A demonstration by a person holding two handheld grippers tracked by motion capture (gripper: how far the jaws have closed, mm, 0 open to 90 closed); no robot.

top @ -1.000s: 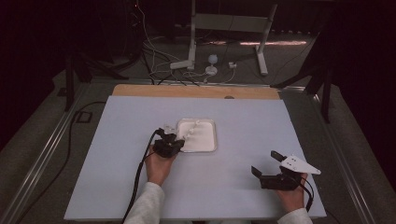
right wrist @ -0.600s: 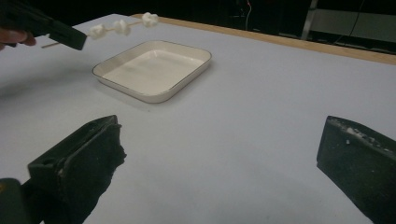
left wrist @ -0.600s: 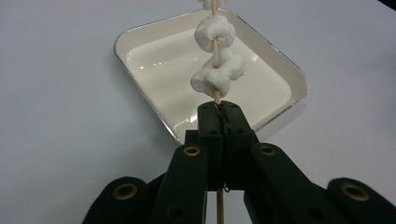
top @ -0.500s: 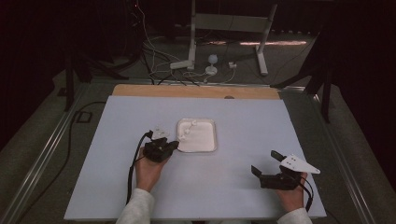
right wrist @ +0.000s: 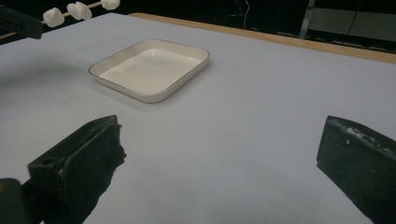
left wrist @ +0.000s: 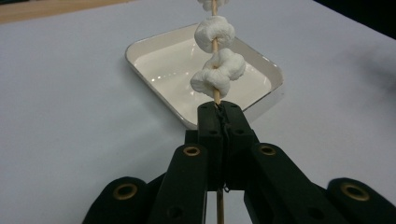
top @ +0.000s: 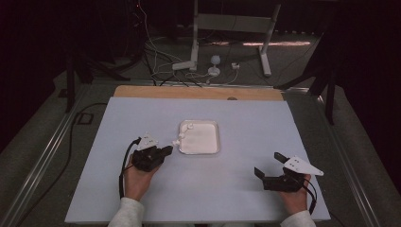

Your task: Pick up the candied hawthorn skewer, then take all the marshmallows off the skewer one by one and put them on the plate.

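— Dark room, cables on the floor behind, and one pale table lit in the middle. What is the person holding over there?

— The left gripper has its jaws pinched tight on a thin wooden skewer threaded with marshmallows. The stick points out over the near-left edge of the white square tray, which sits mid-table and looks empty.

— And the other hand?

— The right gripper hovers low near the front right corner, jaws spread wide, holding nothing, well apart from the tray.

— So what's the step, do you reckon?

— My guess is the skewer either gets laid in the tray or the marshmallows get pulled off it. Either way, I'd keep the stick level and the grip firm, since the hold is right at the end and the weight sits out front; it could pivot. If the right gripper comes in to strip a marshmallow, it should close gently around the outermost one and pull straight along the stick, over the tray, so anything dropped lands inside.
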